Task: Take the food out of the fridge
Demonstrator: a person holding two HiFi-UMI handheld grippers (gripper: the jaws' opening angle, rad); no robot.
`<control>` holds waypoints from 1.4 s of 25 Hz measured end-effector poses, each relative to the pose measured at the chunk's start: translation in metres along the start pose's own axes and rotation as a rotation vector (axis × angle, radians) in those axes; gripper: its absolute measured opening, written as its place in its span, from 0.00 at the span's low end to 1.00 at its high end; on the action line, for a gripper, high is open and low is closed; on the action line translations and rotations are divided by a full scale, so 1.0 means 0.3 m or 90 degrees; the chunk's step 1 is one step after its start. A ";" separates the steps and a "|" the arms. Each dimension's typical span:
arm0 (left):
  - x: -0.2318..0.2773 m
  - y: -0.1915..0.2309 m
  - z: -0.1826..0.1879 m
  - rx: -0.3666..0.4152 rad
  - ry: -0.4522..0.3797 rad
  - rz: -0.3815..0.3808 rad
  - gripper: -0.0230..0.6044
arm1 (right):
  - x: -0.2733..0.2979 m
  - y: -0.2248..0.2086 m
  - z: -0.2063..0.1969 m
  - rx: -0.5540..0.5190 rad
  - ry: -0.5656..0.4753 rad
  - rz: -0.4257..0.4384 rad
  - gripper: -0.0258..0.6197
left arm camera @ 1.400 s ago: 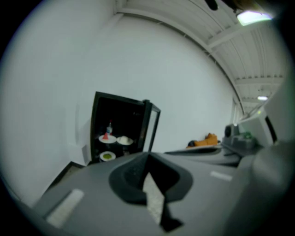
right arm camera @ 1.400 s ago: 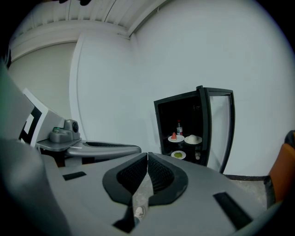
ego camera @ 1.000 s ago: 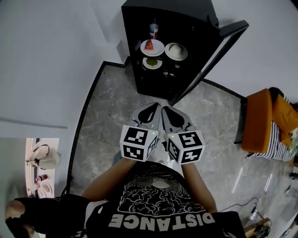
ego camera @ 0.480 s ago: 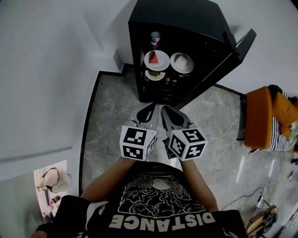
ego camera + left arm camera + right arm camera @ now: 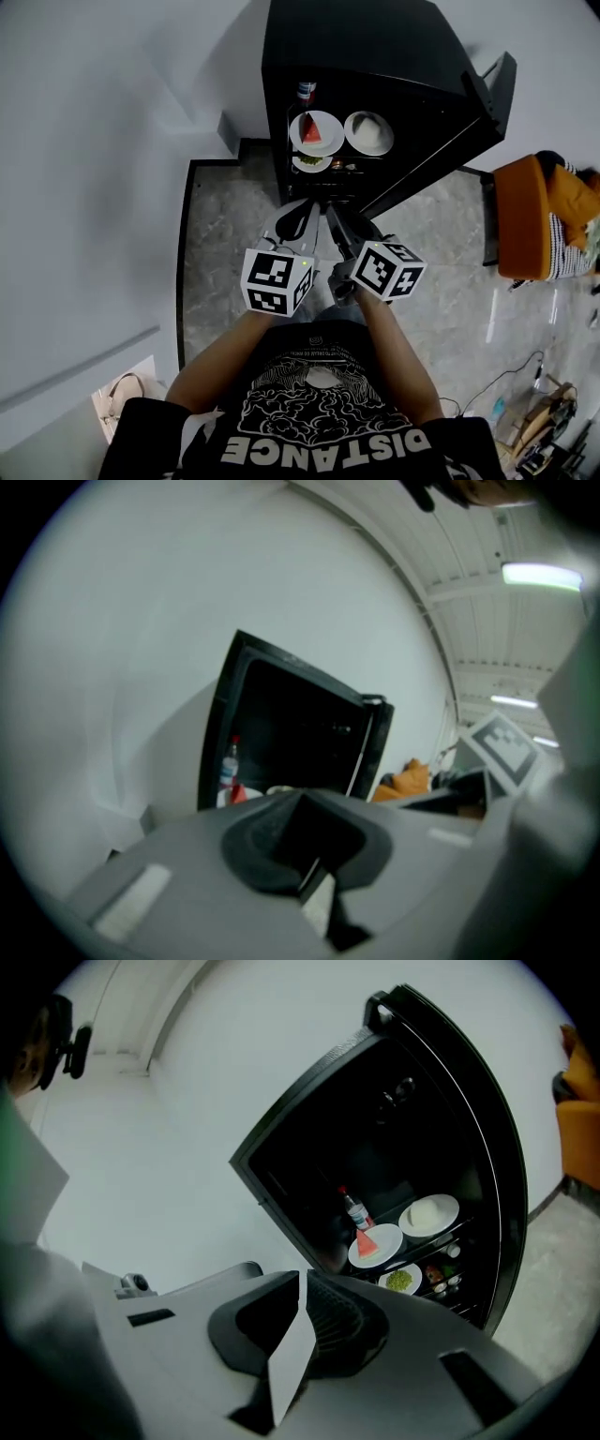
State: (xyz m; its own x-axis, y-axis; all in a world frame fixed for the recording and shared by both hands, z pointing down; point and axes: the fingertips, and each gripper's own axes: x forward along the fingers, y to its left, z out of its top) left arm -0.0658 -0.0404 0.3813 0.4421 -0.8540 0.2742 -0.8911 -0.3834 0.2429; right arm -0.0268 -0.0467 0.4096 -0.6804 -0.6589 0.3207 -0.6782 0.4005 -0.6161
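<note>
The black fridge (image 5: 375, 47) stands open ahead of me. On its shelves sit a bottle (image 5: 307, 91), a plate with a red watermelon slice (image 5: 317, 131), a plate with a white bun (image 5: 368, 133) and, lower down, a plate of greens (image 5: 312, 163). My left gripper (image 5: 302, 210) and right gripper (image 5: 335, 214) hang side by side just short of the fridge, both shut and holding nothing. In the right gripper view, the bottle (image 5: 356, 1211), watermelon plate (image 5: 375, 1244), bun plate (image 5: 429, 1215) and greens (image 5: 400, 1280) lie beyond my right gripper (image 5: 302, 1281). Past my left gripper (image 5: 302, 801), the left gripper view catches the bottle (image 5: 229, 766).
The fridge door (image 5: 441, 155) swings out to the right. An orange chair (image 5: 530, 230) stands further right on the grey marble floor (image 5: 225, 244). A white wall (image 5: 112, 141) runs along the left. Cables lie at the lower right (image 5: 511, 375).
Both grippers have come forward toward the fridge, which now sits nearer and larger. The right gripper has rolled, its marker cube tilted.
</note>
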 end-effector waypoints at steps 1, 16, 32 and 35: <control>0.012 0.012 0.000 0.003 -0.003 -0.001 0.04 | 0.019 -0.019 0.002 0.020 -0.006 -0.001 0.04; 0.229 0.164 -0.081 0.002 0.006 -0.004 0.04 | 0.364 -0.382 -0.058 0.264 -0.064 0.006 0.05; 0.329 0.267 -0.122 -0.001 0.039 0.023 0.04 | 0.619 -0.543 -0.112 0.465 -0.056 0.024 0.17; 0.333 0.281 -0.122 -0.003 0.041 0.026 0.04 | 0.634 -0.561 -0.125 0.506 -0.057 0.011 0.17</control>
State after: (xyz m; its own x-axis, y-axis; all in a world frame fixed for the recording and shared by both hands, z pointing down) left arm -0.0930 -0.1453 0.4631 0.4110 -0.8446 0.3432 -0.9082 -0.3466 0.2347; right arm -0.0523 -0.2155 0.6013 -0.6418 -0.7186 0.2678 -0.2440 -0.1397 -0.9597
